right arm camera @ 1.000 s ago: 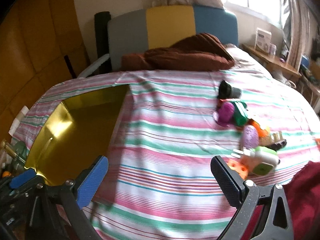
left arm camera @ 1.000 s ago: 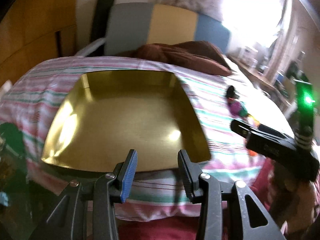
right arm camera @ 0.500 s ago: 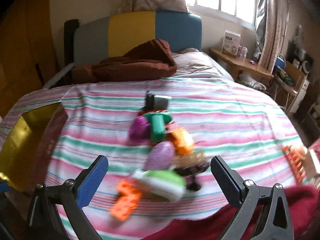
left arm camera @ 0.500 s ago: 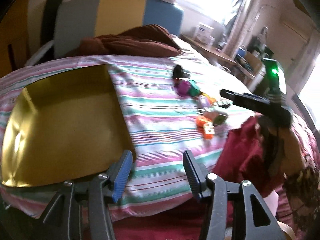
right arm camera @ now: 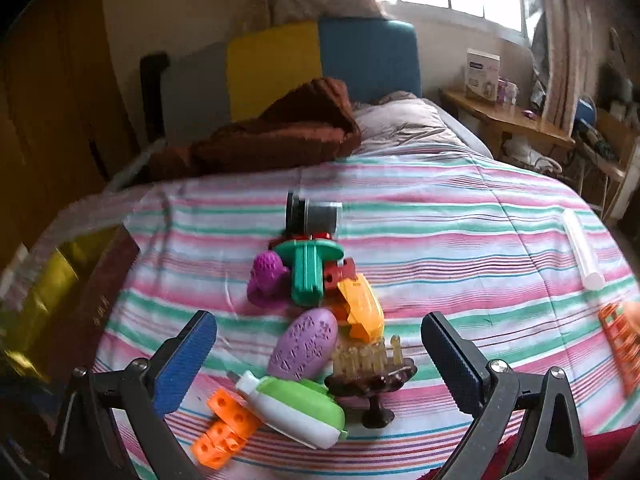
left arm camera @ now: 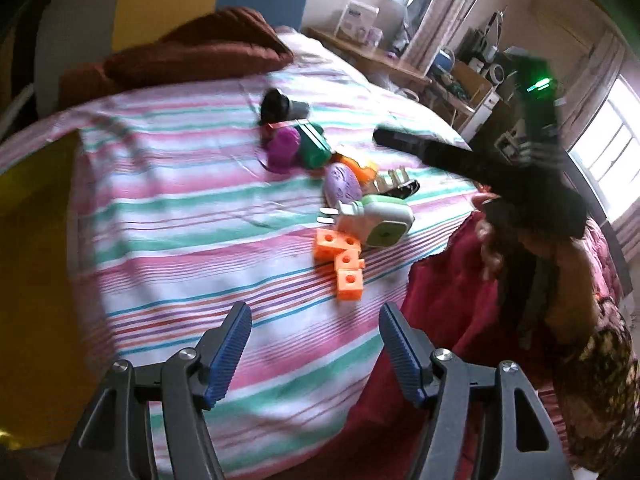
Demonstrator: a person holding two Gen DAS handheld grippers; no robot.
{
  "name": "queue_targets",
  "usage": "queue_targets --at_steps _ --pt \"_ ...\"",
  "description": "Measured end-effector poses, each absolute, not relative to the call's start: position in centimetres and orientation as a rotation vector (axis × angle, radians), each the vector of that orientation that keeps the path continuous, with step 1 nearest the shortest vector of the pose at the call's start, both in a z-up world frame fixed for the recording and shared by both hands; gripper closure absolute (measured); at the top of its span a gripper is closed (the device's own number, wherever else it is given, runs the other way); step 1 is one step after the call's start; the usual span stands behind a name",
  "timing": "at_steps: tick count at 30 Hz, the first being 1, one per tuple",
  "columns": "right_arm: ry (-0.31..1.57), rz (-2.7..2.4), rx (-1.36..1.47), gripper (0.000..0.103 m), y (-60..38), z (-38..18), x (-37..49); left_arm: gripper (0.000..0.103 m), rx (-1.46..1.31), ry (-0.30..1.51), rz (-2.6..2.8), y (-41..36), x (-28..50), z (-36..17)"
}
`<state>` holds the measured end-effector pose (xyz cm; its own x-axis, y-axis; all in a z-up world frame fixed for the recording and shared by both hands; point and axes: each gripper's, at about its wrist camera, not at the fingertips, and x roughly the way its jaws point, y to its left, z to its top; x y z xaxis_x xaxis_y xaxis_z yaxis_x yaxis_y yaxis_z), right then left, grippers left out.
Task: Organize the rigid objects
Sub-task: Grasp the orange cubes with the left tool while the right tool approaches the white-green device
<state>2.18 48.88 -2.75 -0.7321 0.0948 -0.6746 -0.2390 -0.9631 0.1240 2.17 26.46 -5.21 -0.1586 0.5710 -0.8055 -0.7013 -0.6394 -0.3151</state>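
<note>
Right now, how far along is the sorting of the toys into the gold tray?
Nothing looks done: the gold tray shows no items in the part visible. Nothing is in hand: both the left hand-held gripper and right hand-held gripper are open and empty. Left: the whole pile on the striped sheet, including the orange holed blocks and green-and-white plug.

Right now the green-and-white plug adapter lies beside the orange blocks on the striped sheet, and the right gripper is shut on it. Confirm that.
Not quite. The right gripper is open, holding nothing, as the right wrist view shows. The rest holds: the green-and-white plug adapter lies beside the orange blocks on the striped sheet.
</note>
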Motion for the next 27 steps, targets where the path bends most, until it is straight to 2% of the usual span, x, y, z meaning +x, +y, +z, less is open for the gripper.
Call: queue_targets --at_steps 10,12,14,22,24,27 --pt "0.8 2.741 -0.999 0.0 52.9 -2.8 3.0 0.038 -1.178 0.152 1.911 32.4 1.8 -7.4" --pt "0.827 2.753 -0.99 0.0 53.0 -2.7 3.0 0.043 -1.164 0.195 1.922 33.4 1.8 -8.0" --pt "0.846 2.77 -0.974 0.0 52.9 -2.5 3.1 0.059 -1.166 0.246 1.938 34.0 2.0 -8.9" --pt "0.908 2.817 -0.973 0.0 52.8 -2.5 3.1 0.064 -1.032 0.317 1.932 33.2 2.9 -10.5" --pt "0.912 2.818 -0.984 0.0 52.8 -2.6 3.0 0.073 -1.016 0.318 1.943 32.7 2.9 -10.6" --pt "0.907 2.828 -1.005 0.0 52.5 -2.6 2.9 0.078 -1.003 0.303 1.949 32.0 2.7 -10.6"
